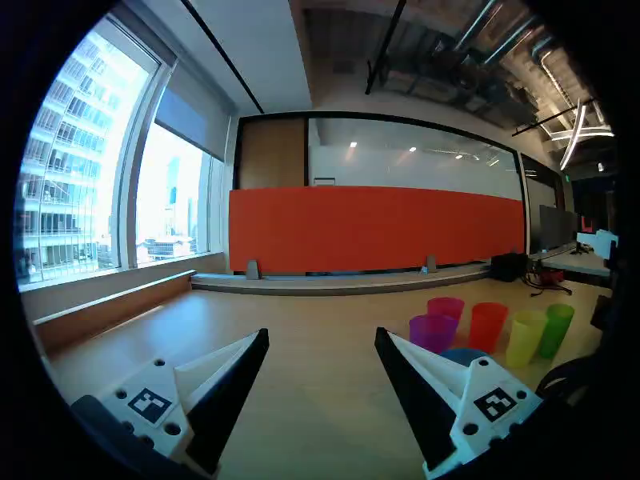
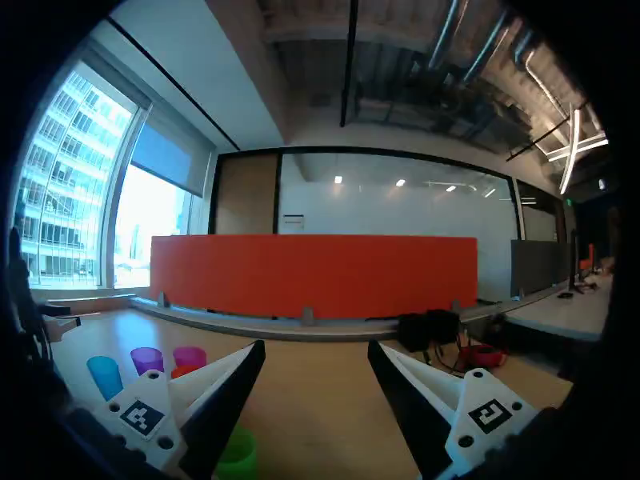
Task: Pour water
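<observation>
Several coloured plastic cups stand on the wooden table. In the left gripper view they cluster at the right: a purple cup, a pink cup, a red cup, a yellow cup and a green cup. A blue cup peeks from behind the right finger. My left gripper is open, empty, left of them. In the right gripper view a blue cup, a purple cup and a pink cup stand at the left. A green cup sits low by the left finger. My right gripper is open and empty.
An orange partition runs along the table's far edge. Large windows line the left side. A black bag and a red item lie near the partition. Another desk stands at the right.
</observation>
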{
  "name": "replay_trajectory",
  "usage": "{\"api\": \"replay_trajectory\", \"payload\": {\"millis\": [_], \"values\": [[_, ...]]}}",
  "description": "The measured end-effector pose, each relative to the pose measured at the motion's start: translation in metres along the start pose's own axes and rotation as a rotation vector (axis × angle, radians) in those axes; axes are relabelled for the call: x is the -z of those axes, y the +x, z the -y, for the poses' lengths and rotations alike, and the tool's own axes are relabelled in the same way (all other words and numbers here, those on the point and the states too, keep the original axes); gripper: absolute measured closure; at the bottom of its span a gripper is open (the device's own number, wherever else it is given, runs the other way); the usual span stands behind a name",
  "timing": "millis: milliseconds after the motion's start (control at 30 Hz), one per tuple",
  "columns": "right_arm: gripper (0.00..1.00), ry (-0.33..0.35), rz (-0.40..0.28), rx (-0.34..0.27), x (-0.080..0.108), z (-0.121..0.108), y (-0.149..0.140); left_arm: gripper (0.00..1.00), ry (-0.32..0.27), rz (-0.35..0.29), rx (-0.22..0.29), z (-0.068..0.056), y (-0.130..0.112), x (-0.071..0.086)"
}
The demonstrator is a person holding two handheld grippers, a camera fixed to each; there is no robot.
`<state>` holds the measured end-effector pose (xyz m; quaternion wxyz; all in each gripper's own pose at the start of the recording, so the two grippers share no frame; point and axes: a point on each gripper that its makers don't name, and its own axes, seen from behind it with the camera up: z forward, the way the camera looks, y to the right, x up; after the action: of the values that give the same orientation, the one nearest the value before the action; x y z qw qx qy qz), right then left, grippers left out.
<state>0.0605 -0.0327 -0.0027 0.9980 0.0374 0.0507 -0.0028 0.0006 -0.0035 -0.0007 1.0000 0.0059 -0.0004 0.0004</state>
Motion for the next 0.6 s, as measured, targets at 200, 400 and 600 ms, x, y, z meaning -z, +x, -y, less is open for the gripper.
{"api": "replay_trajectory", "payload": {"millis": [200,400,600], "values": [[0.01,-0.012,-0.003,-0.017,-0.002,0.0,-0.009,0.02,0.0,0.0,0.0,0.0,0.0,0.0],[0.01,-0.019,-0.009,-0.04,-0.002,-0.003,-0.016,0.01,0.0,0.0,0.0,0.0,0.0,0.0],[0.01,-0.025,0.012,-0.048,-0.001,-0.011,-0.028,0.01,0.0,0.0,0.0,0.0,0.0,0.0]]}}
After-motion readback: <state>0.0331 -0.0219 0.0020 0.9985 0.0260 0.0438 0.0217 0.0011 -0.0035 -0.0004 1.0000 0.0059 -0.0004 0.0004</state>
